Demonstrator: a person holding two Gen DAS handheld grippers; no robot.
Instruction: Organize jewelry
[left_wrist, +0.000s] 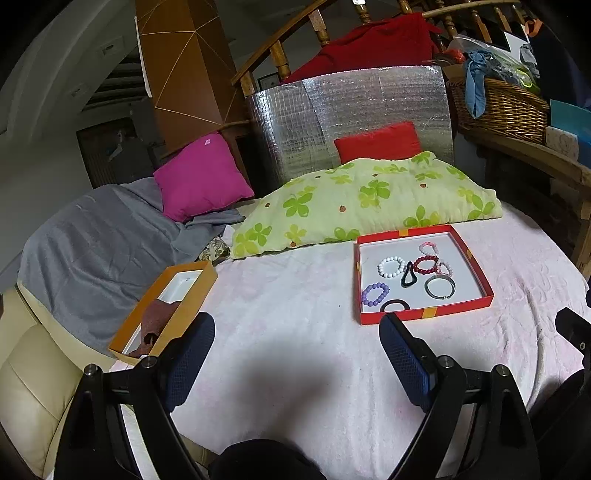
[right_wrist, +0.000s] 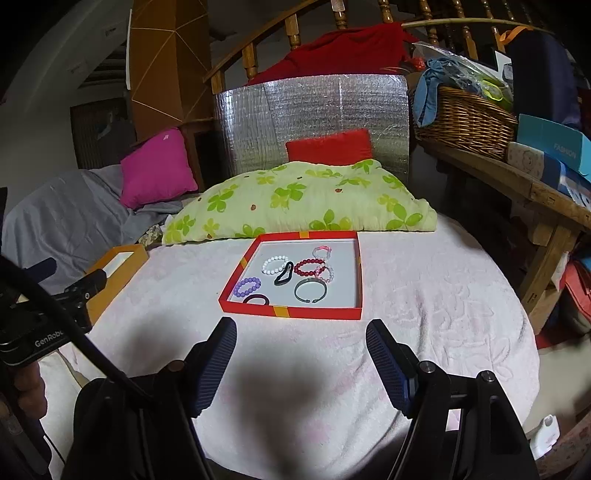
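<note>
Black hair tie (left_wrist: 395, 305) half hidden behind red tray (left_wrist: 424, 314) wall.

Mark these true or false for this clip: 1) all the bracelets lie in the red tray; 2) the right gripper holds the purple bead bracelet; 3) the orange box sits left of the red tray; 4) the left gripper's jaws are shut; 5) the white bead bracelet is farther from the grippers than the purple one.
1) True: all lie in the red tray.
2) False: the right gripper is empty; the purple bead bracelet lies in the tray.
3) True: orange box.
4) False: the left gripper is open.
5) True: white bead bracelet.
</note>
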